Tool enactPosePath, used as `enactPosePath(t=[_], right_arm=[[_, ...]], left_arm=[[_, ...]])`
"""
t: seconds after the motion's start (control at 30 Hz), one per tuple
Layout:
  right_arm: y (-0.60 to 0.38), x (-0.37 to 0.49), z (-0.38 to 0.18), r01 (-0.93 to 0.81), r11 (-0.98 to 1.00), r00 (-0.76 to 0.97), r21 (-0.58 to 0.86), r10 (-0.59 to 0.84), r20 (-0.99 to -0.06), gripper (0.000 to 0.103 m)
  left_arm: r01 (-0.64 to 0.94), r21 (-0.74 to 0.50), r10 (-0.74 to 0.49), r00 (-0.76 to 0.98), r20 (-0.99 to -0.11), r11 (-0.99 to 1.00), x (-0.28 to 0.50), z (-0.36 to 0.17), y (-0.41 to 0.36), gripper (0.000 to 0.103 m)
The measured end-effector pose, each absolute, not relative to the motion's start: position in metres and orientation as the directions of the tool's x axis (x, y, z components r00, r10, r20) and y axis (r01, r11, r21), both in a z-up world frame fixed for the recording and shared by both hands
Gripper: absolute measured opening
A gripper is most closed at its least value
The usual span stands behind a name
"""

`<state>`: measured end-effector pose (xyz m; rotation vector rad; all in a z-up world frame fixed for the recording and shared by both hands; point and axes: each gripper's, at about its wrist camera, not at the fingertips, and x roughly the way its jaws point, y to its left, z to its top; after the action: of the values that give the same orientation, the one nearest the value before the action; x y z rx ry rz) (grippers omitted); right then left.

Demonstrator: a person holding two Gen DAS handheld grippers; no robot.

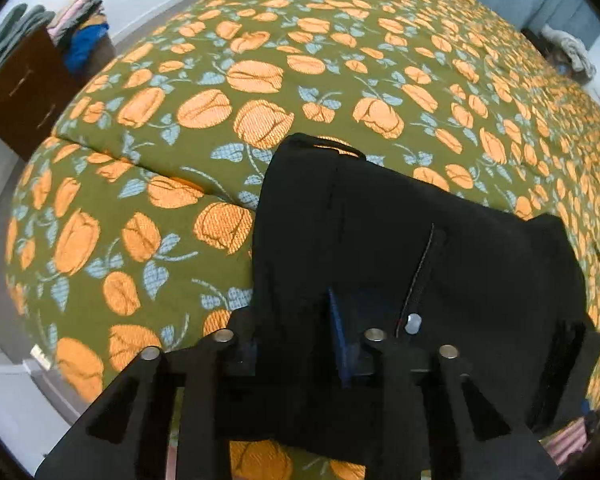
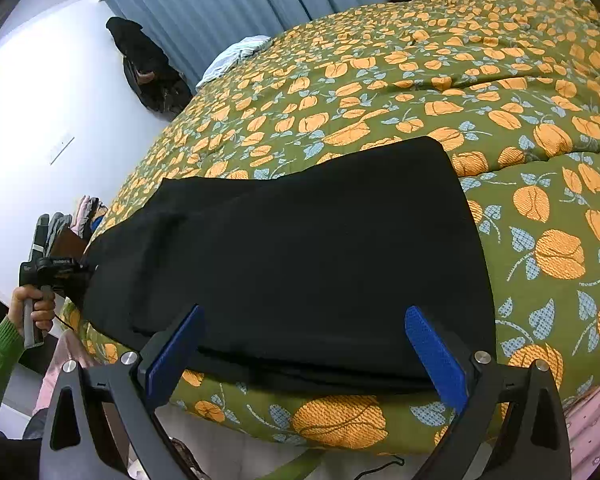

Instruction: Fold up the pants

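Note:
Black pants (image 2: 300,248) lie folded lengthwise on the flowered bedspread (image 2: 540,208), near the bed's front edge. My right gripper (image 2: 306,354) is open, its blue pads (image 2: 436,356) wide apart just above the pants' near edge, holding nothing. My left gripper (image 1: 300,340) is shut on the waist end of the pants (image 1: 400,248), with cloth draped over its fingers and a blue pad (image 1: 340,336) showing. The button and zip are visible there. In the right wrist view the left gripper (image 2: 60,272) sits at the pants' far left end, held by a hand.
A dark wooden cabinet (image 1: 24,92) with stacked clothes (image 1: 80,24) stands beside the bed. Blue curtains (image 2: 220,0) hang behind. A striped cloth (image 2: 236,54) and a dark garment (image 2: 148,68) lie at the bed's far side. The bed edge drops off below the grippers.

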<state>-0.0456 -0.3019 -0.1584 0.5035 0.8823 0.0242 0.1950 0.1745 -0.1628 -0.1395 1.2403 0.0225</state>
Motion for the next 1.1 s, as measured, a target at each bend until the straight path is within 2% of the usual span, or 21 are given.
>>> enactPosePath(t=[0.07, 0.33, 0.47, 0.57, 0.77, 0.9, 1.1], right_arm=[[-0.302, -0.046, -0.158, 0.184, 0.881, 0.646, 0.437, 0.226, -0.729, 0.1], [-0.303, -0.049, -0.157, 0.188, 0.871, 0.659, 0.453, 0.23, -0.716, 0.1], [-0.304, -0.048, -0.158, 0.196, 0.865, 0.661, 0.462, 0.231, -0.714, 0.1], [-0.304, -0.047, -0.158, 0.2, 0.862, 0.661, 0.466, 0.233, -0.713, 0.1], [-0.303, -0.045, -0.159, 0.202, 0.86, 0.66, 0.468, 0.234, -0.714, 0.1], [-0.306, -0.046, -0.159, 0.208, 0.856, 0.662, 0.473, 0.233, -0.712, 0.099], [-0.314, -0.05, -0.161, 0.238, 0.844, 0.671, 0.481, 0.215, -0.709, 0.1]], left_arm=[[-0.114, -0.106, -0.063, 0.329, -0.942, 0.988, 0.192, -0.156, 0.177, 0.019], [-0.125, -0.133, -0.078, 0.369, -0.926, 0.983, 0.189, -0.129, 0.164, 0.015], [-0.106, -0.24, -0.178, 0.405, -0.897, 0.965, 0.178, -0.095, 0.153, 0.013], [-0.034, -0.3, -0.258, 0.427, -0.867, 0.953, 0.167, -0.067, 0.126, 0.012], [0.172, -0.347, -0.387, 0.411, -0.825, 0.922, 0.149, -0.035, 0.041, 0.011], [0.286, -0.404, -0.484, 0.318, -0.815, 0.869, 0.147, -0.047, -0.028, 0.01], [0.347, -0.387, -0.47, 0.199, -0.86, 0.854, 0.146, -0.116, -0.134, 0.011]])
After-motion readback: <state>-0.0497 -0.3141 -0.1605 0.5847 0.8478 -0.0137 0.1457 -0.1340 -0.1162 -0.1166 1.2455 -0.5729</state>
